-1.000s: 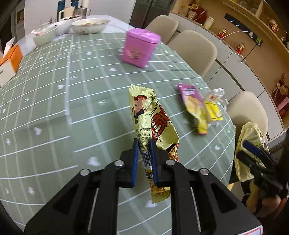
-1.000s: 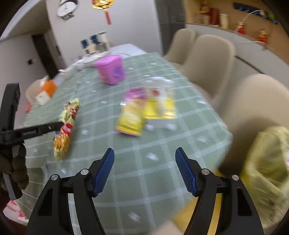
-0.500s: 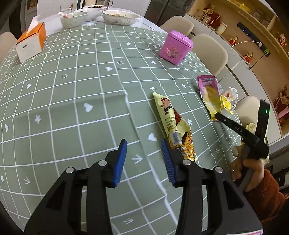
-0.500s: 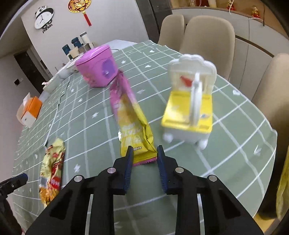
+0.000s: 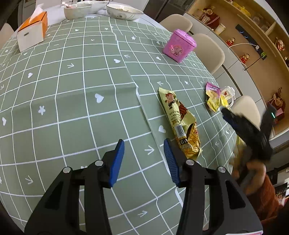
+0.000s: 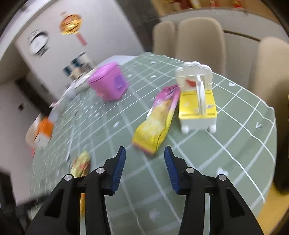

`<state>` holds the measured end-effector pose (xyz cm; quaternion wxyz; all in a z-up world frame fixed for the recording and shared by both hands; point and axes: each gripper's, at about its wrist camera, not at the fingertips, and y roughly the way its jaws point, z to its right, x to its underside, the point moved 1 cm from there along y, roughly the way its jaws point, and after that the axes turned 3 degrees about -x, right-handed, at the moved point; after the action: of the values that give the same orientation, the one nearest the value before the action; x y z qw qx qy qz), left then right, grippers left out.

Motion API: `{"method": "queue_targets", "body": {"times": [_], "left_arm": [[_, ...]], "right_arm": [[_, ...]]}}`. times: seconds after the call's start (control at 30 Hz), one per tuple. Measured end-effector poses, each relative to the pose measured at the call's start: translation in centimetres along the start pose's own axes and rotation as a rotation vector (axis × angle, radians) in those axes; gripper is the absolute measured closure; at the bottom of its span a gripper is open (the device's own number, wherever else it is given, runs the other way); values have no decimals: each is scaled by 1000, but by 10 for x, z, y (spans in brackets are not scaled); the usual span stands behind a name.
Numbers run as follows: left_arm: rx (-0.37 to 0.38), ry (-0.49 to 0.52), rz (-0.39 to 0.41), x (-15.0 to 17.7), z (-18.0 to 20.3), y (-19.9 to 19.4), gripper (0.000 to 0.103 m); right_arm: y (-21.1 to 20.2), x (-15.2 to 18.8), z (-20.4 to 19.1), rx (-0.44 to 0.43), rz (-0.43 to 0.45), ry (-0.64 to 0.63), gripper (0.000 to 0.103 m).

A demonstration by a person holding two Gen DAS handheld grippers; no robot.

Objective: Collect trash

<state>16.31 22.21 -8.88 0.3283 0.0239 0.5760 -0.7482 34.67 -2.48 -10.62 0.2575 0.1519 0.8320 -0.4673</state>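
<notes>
A long yellow snack wrapper (image 5: 178, 119) lies flat on the green checked tablecloth (image 5: 72, 94), just right of my left gripper (image 5: 144, 155), which is open and empty above the cloth. A pink-and-yellow wrapper (image 6: 159, 117) lies ahead of my right gripper (image 6: 144, 164), which is open and empty; it also shows in the left wrist view (image 5: 213, 96). The right gripper shows blurred in the left wrist view (image 5: 227, 115), near the table's right edge. The yellow wrapper shows blurred in the right wrist view (image 6: 81, 164).
A white-and-yellow toy chair (image 6: 196, 104) stands beside the pink-and-yellow wrapper. A pink lidded box (image 5: 178, 46), an orange tissue box (image 5: 32, 30) and bowls (image 5: 124, 11) sit farther back. Beige chairs (image 5: 207, 50) line the table's right side. A yellow bag (image 5: 240, 144) hangs past the edge.
My left gripper let go of the yellow wrapper, opened and pulled back. My right gripper closed near the pink-and-yellow wrapper, then opened again and drew back; the wrapper stays on the table.
</notes>
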Motion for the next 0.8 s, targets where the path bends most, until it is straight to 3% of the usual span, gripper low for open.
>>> {"method": "queue_targets", "body": {"times": [0.17,0.27,0.37,0.57,0.7,0.73,0.8], "left_arm": [[3,33,-6,6,1,-8,60],[13,32,-5,8,0,-11,59],[32,15,-7,7,-1,-9,59],[121,23,-16,-6,27,13,58],[62,56,-6,-16,47,32,56],[45,57,-5,-19,50,38,56],[16,53,0,-25,53,46,56]], "right_arm": [[37,-20,-1,133,27,60,61],[46,-23,-1,156,-12,30,84],[36,-17,3,115,-52,9,89],[-13,34,6,87,-122,-90,89],[-31,54,6,-14,-150,-151,88],[-35,53,7,-12,-134,-164,83],[-40,48,12,-23,-106,-147,63]]}}
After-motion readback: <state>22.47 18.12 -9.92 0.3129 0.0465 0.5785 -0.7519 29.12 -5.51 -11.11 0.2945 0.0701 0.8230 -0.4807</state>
